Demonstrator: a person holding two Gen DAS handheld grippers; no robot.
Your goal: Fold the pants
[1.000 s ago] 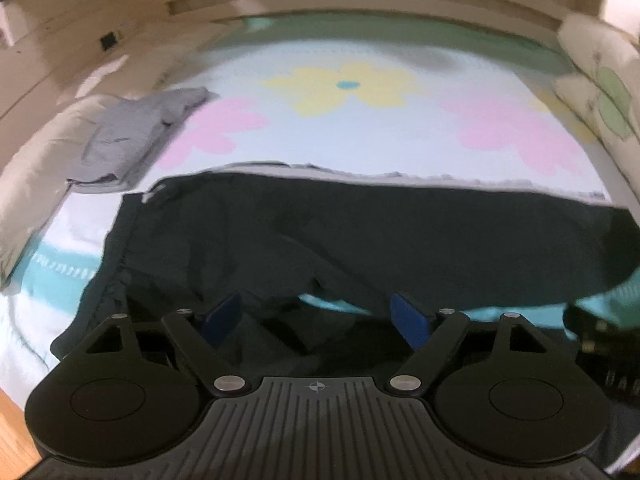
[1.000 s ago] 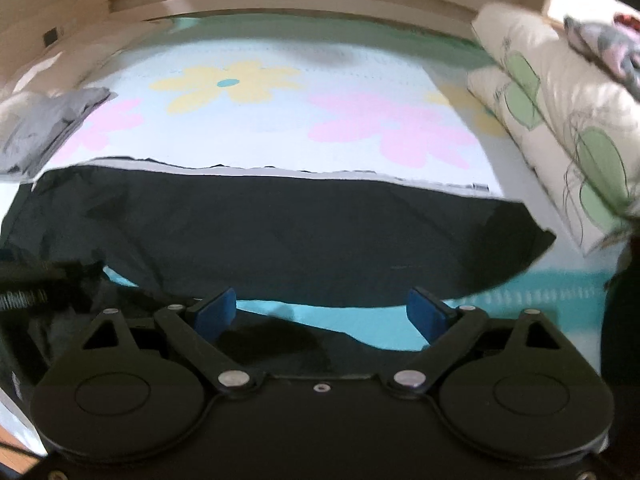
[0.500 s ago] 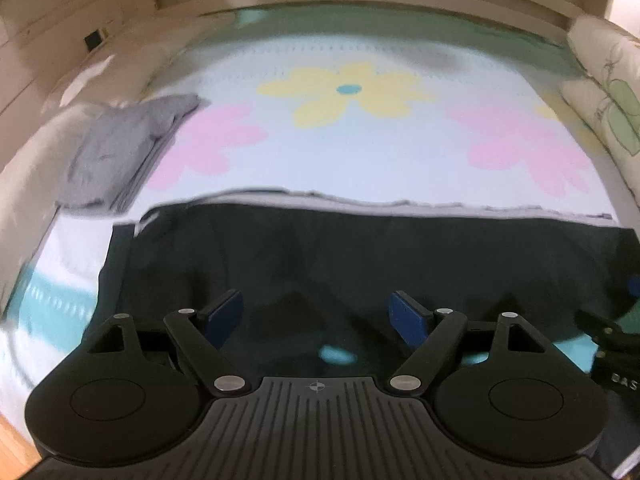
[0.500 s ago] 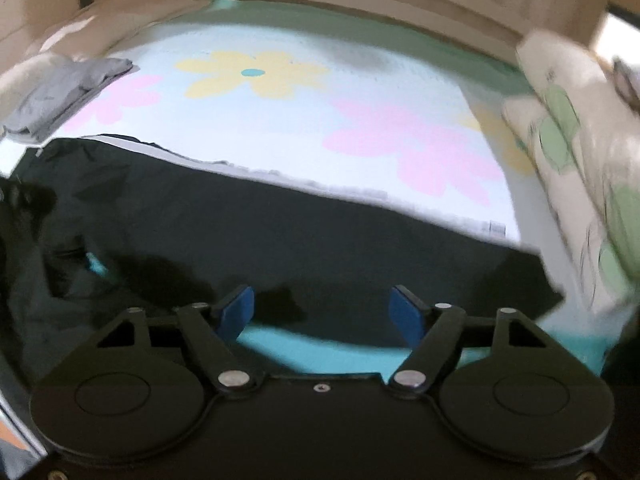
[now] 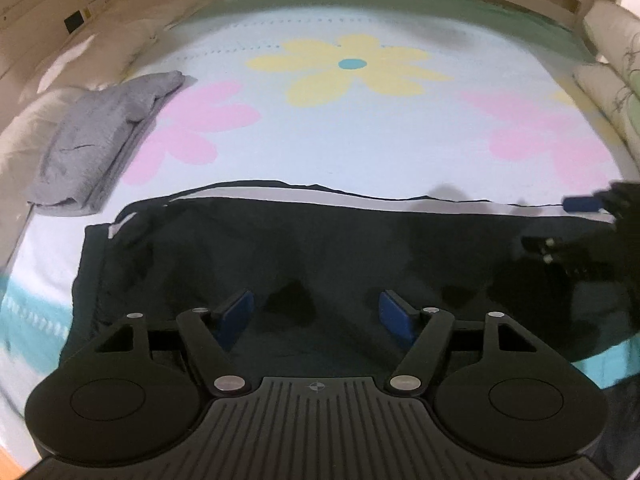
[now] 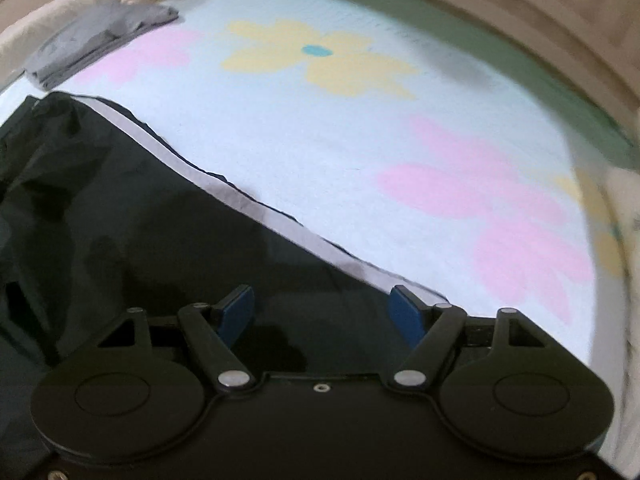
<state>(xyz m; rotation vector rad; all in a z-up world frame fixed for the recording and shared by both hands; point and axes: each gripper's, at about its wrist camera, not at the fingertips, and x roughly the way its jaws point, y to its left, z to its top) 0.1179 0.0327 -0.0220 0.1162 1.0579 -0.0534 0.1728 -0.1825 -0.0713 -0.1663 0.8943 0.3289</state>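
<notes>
Black pants (image 5: 304, 248), pale side stripe, spread flat across flowered bedsheet (image 5: 360, 140)

A home bedroom: bed (image 5: 320, 152) under a flower-print sheet, pillows (image 5: 608, 52) at one side, folded grey clothes (image 5: 96, 140) at the other, pale wooden frame behind.

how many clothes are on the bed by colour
black pants: 1
grey folded garment: 1
total: 2
</notes>
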